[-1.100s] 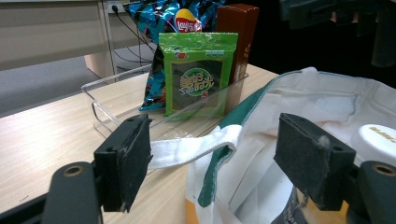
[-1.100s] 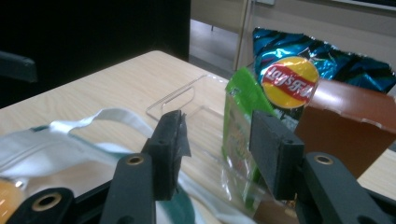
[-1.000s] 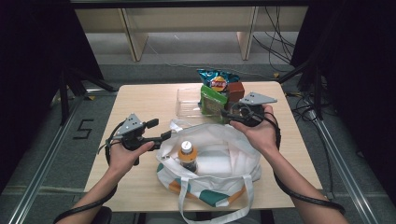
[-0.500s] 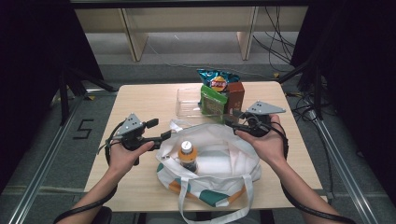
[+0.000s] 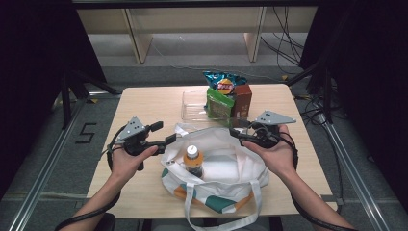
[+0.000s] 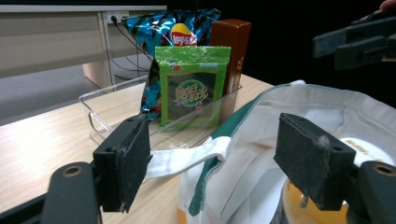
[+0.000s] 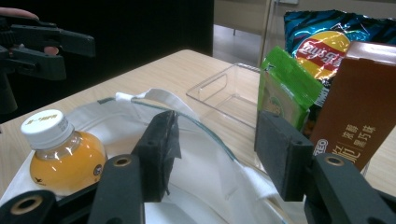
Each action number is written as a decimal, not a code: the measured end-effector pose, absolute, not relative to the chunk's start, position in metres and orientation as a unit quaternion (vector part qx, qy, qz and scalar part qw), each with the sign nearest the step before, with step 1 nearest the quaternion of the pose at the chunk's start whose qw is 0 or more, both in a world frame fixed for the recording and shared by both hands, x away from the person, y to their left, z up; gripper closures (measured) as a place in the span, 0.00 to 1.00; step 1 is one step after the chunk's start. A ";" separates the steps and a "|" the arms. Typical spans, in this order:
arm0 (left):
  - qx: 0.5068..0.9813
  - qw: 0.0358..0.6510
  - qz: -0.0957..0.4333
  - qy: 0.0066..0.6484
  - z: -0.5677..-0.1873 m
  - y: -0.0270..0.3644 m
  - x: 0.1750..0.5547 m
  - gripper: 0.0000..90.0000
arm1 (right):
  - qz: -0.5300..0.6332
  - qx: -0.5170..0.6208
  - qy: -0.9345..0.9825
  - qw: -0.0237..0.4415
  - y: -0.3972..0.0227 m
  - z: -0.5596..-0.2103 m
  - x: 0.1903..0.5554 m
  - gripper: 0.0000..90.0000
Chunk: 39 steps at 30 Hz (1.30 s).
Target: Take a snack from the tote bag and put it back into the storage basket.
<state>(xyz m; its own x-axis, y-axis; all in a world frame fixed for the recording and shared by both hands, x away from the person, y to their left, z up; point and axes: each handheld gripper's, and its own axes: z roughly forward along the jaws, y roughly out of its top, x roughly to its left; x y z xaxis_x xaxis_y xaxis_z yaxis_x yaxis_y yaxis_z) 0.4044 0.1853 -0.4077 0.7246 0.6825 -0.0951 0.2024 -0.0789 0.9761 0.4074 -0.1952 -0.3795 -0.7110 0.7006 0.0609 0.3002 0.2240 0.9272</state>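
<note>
High view, left to right: the left gripper (image 5: 163, 134), held in the person's left hand (image 5: 126, 161), sits at the left rim of a white tote bag (image 5: 219, 168) lying open on the wooden table (image 5: 149, 103); an orange-drink bottle (image 5: 193, 159) with a white cap stands inside the bag, and the right gripper (image 5: 239, 134), held in the right hand (image 5: 274, 156), sits at the bag's right rim. Behind the bag, a clear plastic tray (image 5: 192, 106) holds a green seaweed packet (image 5: 220, 103), a blue chip bag (image 5: 223, 83) and a brown carton (image 5: 242, 98), all upright at the tray's right end. Left gripper view: the jaws stand wide apart, nothing between the pads, with the bag's white strap (image 6: 187, 156) running just beyond the left pad and the green-edged bag rim (image 6: 224, 140) between them; the seaweed packet's printed front (image 6: 192, 86) is legible here, as it is not from above, and the bottle's orange body shows only as a sliver at the lower right. Right gripper view: the jaws are likewise wide apart and empty, straddling the bag's rim (image 7: 219, 140); this view alone shows the bottle's cap (image 7: 45, 123) and orange liquid from the side, the carton's printed face (image 7: 359, 116), and the opposing gripper at upper left.
</note>
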 end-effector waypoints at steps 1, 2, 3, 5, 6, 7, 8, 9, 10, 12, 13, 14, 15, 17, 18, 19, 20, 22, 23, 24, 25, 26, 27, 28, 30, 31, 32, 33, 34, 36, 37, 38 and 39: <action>0.707 0.603 0.200 0.312 -0.407 0.185 0.404 0.28 | 0.531 0.333 0.756 0.188 -0.196 -0.381 0.406 0.54; 0.706 0.603 0.200 0.313 -0.406 0.185 0.402 0.28 | 0.531 0.329 0.759 0.185 -0.198 -0.381 0.406 0.54; 0.706 0.604 0.200 0.312 -0.406 0.185 0.402 0.28 | 0.531 0.329 0.758 0.188 -0.199 -0.382 0.404 0.54; 0.705 0.606 0.195 0.313 -0.406 0.184 0.400 0.28 | 0.533 0.326 0.756 0.196 -0.203 -0.384 0.402 0.53; 0.704 0.608 0.192 0.314 -0.406 0.184 0.400 0.28 | 0.534 0.333 0.754 0.189 -0.203 -0.385 0.399 0.53; 0.703 0.610 0.189 0.313 -0.407 0.184 0.399 0.28 | 0.531 0.339 0.753 0.190 -0.204 -0.386 0.398 0.53; 0.702 0.612 0.187 0.314 -0.407 0.184 0.398 0.28 | 0.531 0.339 0.752 0.196 -0.207 -0.386 0.396 0.53; 0.701 0.615 0.184 0.313 -0.407 0.183 0.397 0.28 | 0.534 0.345 0.749 0.190 -0.209 -0.387 0.394 0.53; 0.699 0.617 0.183 0.311 -0.406 0.183 0.397 0.28 | 0.532 0.340 0.749 0.202 -0.213 -0.387 0.393 0.53; 0.701 0.618 0.183 0.307 -0.405 0.182 0.394 0.28 | 0.536 0.355 0.742 0.192 -0.217 -0.387 0.389 0.52; 0.700 0.619 0.181 0.306 -0.404 0.181 0.392 0.28 | 0.536 0.351 0.738 0.210 -0.222 -0.388 0.388 0.52; 0.697 0.626 0.176 0.301 -0.404 0.179 0.392 0.28 | 0.540 0.347 0.737 0.214 -0.225 -0.389 0.389 0.52; 0.701 0.623 0.177 0.300 -0.403 0.178 0.390 0.28 | 0.539 0.353 0.733 0.217 -0.228 -0.390 0.387 0.52; 0.701 0.626 0.173 0.295 -0.402 0.175 0.388 0.27 | 0.534 0.361 0.730 0.225 -0.235 -0.391 0.386 0.52; 0.703 0.626 0.172 0.290 -0.401 0.174 0.386 0.27 | 0.532 0.365 0.730 0.224 -0.239 -0.391 0.385 0.52; 0.703 0.626 0.172 0.290 -0.401 0.174 0.386 0.27 | 0.531 0.368 0.728 0.229 -0.242 -0.392 0.385 0.52; 0.702 0.631 0.167 0.284 -0.401 0.171 0.385 0.27 | 0.531 0.368 0.728 0.229 -0.242 -0.392 0.385 0.52; 0.706 0.633 0.157 0.278 -0.400 0.166 0.381 0.27 | 0.527 0.373 0.723 0.245 -0.251 -0.394 0.385 0.52; 0.707 0.633 0.154 0.275 -0.400 0.164 0.380 0.27 | 0.525 0.380 0.722 0.242 -0.252 -0.394 0.384 0.52; 0.709 0.633 0.151 0.273 -0.401 0.162 0.379 0.28 | 0.530 0.382 0.717 0.242 -0.254 -0.396 0.385 0.52; 0.712 0.632 0.146 0.270 -0.401 0.160 0.378 0.28 | 0.524 0.381 0.721 0.245 -0.256 -0.396 0.386 0.52; 0.714 0.632 0.143 0.266 -0.402 0.157 0.377 0.28 | 0.525 0.392 0.718 0.234 -0.257 -0.397 0.384 0.52; 0.715 0.632 0.142 0.264 -0.403 0.155 0.376 0.28 | 0.522 0.390 0.721 0.237 -0.259 -0.398 0.385 0.52; 0.716 0.631 0.143 0.263 -0.403 0.153 0.375 0.29 | 0.522 0.408 0.713 0.228 -0.258 -0.398 0.383 0.52; 0.716 0.632 0.138 0.262 -0.405 0.148 0.374 0.29 | 0.526 0.403 0.712 0.232 -0.260 -0.399 0.384 0.52; 0.718 0.630 0.140 0.260 -0.406 0.147 0.373 0.30 | 0.524 0.404 0.712 0.235 -0.261 -0.400 0.384 0.52; 0.721 0.627 0.140 0.260 -0.408 0.145 0.373 0.31 | 0.524 0.396 0.714 0.243 -0.262 -0.400 0.385 0.52; 0.723 0.625 0.139 0.260 -0.410 0.143 0.373 0.32 | 0.525 0.399 0.712 0.240 -0.262 -0.401 0.384 0.52; 0.723 0.625 0.138 0.261 -0.412 0.141 0.372 0.33 | 0.526 0.406 0.709 0.235 -0.262 -0.402 0.384 0.52; 0.727 0.620 0.139 0.259 -0.414 0.139 0.372 0.35 | 0.520 0.401 0.711 0.249 -0.265 -0.402 0.385 0.52; 0.728 0.620 0.138 0.259 -0.416 0.137 0.372 0.36 | 0.523 0.411 0.708 0.236 -0.265 -0.403 0.384 0.52; 0.728 0.620 0.138 0.259 -0.416 0.137 0.372 0.36 | 0.523 0.411 0.708 0.236 -0.265 -0.403 0.384 0.52; 0.733 0.616 0.137 0.255 -0.419 0.134 0.371 0.37 | 0.522 0.407 0.711 0.238 -0.268 -0.403 0.385 0.52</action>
<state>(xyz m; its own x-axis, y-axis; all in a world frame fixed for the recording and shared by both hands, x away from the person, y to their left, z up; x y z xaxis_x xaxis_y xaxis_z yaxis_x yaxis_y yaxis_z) 0.3714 0.1336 -0.4185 0.8330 0.5416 -0.1132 0.2047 -0.1117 0.9724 0.3852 -0.2676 -0.4028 -0.5566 0.8262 0.0867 0.3302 0.1243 0.9357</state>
